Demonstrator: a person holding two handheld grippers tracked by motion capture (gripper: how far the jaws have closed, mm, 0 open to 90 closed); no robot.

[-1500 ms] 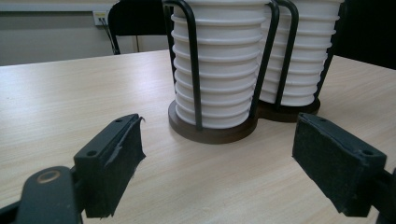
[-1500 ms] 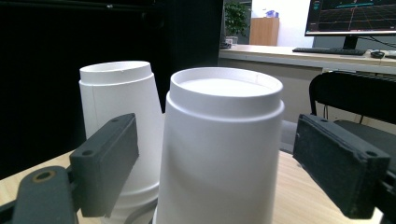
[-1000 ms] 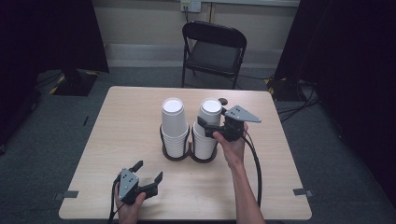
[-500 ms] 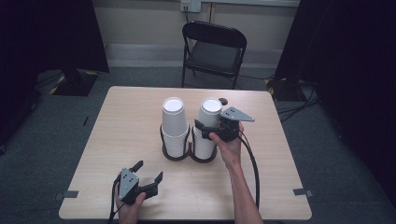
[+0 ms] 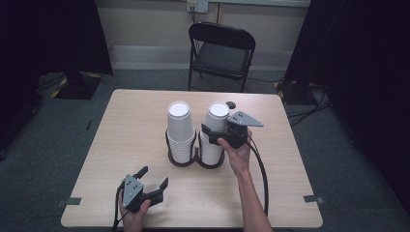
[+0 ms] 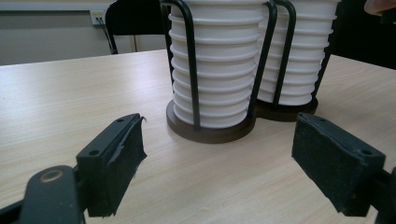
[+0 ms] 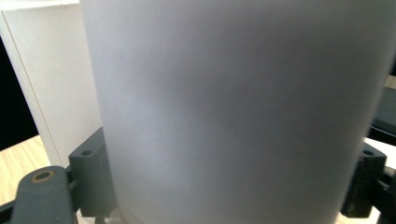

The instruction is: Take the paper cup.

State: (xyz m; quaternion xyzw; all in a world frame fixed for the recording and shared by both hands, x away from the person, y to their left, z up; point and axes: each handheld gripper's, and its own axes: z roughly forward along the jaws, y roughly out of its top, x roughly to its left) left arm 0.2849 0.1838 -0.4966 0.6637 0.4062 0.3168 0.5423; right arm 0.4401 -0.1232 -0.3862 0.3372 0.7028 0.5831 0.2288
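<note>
Light wood-grain table, centre of frame, on grey carpet. Dark double-ring cup holder at table centre, carrying two stacks of white cups. Small dark round object near far edge, too small to identify.

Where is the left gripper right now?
High view: the left gripper sits open at the table's near-left edge, apart from the left cup stack.

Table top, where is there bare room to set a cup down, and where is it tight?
The table is bare left of the left cup stack and along the far edge behind both stacks. Right of the right cup stack it is crowded by the right tongs. The left tongs occupy the near-left edge.
</note>
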